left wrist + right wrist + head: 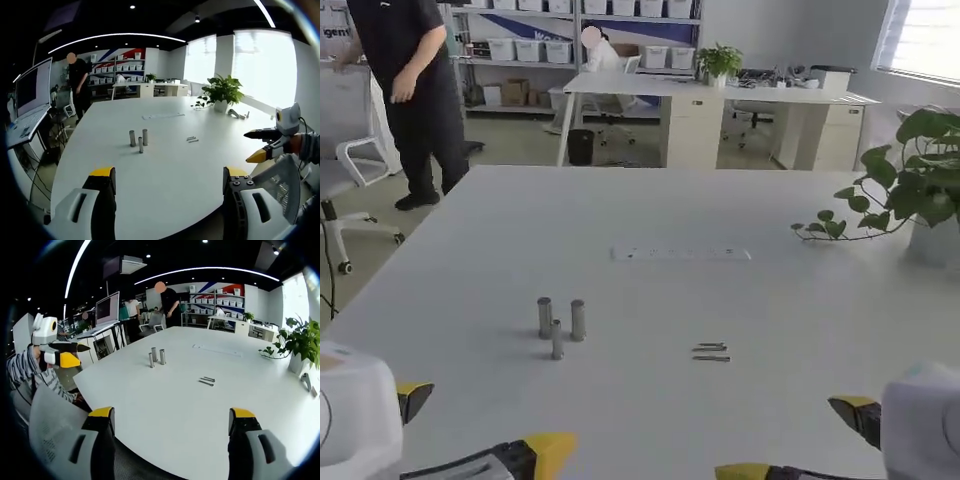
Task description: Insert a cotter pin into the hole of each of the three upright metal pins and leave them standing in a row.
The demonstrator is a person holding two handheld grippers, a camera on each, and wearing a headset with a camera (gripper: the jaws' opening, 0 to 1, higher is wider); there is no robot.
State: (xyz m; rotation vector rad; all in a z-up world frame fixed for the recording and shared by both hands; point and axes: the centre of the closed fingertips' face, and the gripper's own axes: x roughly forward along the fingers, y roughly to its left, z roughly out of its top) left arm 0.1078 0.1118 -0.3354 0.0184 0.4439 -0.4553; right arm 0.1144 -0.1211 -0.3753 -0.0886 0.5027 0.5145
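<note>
Cotter pins point(711, 352) lie near three upright metal pins point(560, 325). Left gripper point(167, 175) and right gripper point(172, 415) gape wide, empty.

Three upright metal pins point(560, 325) clustered on white table point(770, 300); cotter pins point(710, 352) lying apart, rightward; left gripper point(485, 425), right gripper point(798, 440) at near edge, jaws spread.

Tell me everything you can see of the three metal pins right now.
The three metal pins are short, dull grey cylinders, all standing upright on the white table. They sit in a tight triangle, not a row: two side by side behind, one slimmer and shorter in front. Whether they touch each other is unclear. Their holes are too small to see. The cotter pins lie apart to their right.
</note>
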